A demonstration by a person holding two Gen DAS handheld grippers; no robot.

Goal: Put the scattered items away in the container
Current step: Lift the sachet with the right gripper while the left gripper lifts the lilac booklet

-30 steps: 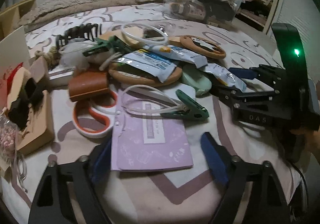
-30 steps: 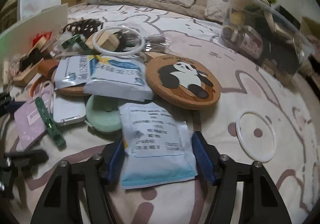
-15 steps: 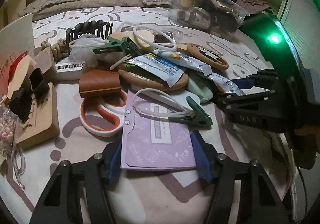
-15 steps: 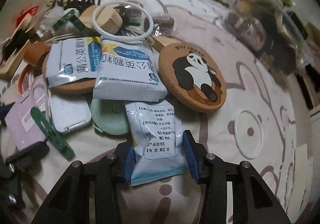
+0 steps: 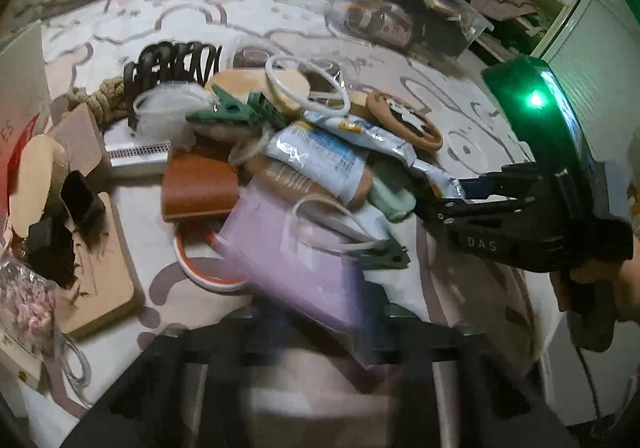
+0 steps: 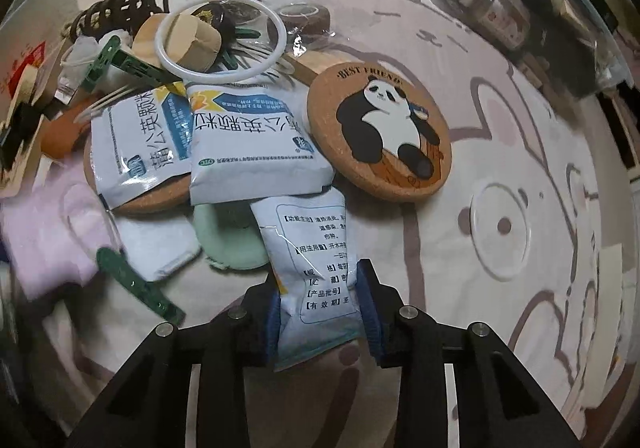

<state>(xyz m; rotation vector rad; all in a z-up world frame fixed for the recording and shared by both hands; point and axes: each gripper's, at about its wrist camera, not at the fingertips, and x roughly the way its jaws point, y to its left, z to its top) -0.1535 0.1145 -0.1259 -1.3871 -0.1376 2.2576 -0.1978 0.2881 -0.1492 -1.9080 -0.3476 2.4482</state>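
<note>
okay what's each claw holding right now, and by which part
The right claw pinches the white medicine sachet across its near end. The left claw seems closed on the purple booklet at its near edge, but blur leaves that uncertain.

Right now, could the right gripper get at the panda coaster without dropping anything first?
Probably not. The right gripper is shut on a white sachet, so it has no free grip. The panda coaster itself lies face up just ahead, with only its near-left edge touching another sachet.

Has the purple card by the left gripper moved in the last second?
Yes. The purple card has tilted up off the bedspread; its far edge now overlaps the orange-handled scissors and reaches the brown leather pouch.
</note>
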